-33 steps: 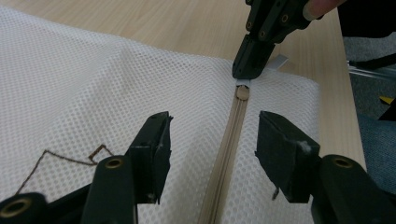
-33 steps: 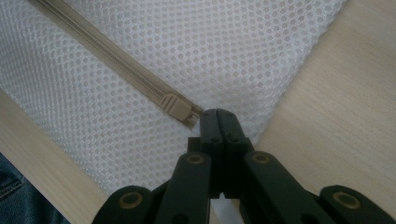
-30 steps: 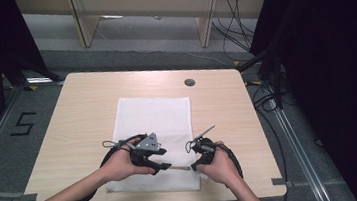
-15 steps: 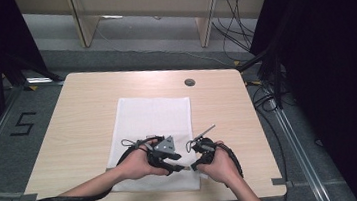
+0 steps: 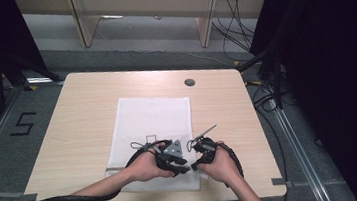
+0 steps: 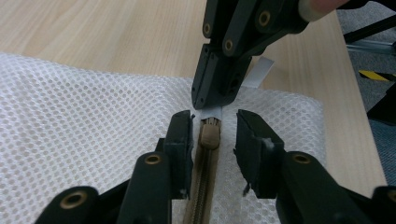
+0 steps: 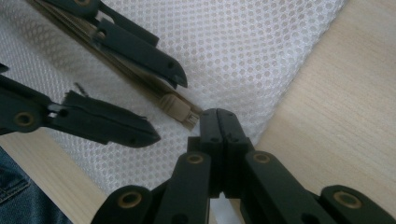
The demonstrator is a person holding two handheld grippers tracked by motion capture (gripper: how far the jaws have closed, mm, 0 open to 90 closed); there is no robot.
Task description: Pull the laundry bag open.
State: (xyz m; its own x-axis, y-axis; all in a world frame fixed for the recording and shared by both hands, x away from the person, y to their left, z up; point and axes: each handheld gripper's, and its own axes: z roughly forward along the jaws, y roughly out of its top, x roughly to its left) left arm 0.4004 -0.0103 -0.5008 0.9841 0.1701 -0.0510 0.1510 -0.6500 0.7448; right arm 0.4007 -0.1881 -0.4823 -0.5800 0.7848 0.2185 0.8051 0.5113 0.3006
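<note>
Down at the near edge of the pale wooden table (image 5: 82, 115), the left gripper (image 6: 214, 135) has its two black jaws straddling the beige plastic zipper slider (image 6: 209, 135) — apart, not yet pressing on it, and they have just been closing in with the slider between them. Right beside it the right gripper (image 7: 219, 122) is clamped tight, its jaws pinching the white mesh at the very end of the zip; the left gripper view shows a white fabric tab (image 6: 258, 73) sticking out from behind those jaws. Both tools meet at the near right corner of the white mesh laundry bag (image 5: 151, 121), which lies flat, a rectangle in the middle of the table. Up close its fabric is an open honeycomb net, bright white, with a beige zipper tape (image 6: 201, 186) running along its edge up to the slider. In the right gripper view the slider (image 7: 176, 108) sits just short of the bag's corner, and blue denim (image 7: 18, 196) shows past the table edge. Beyond the bag, a small dark round grommet (image 5: 189, 82) sits in the tabletop.
</note>
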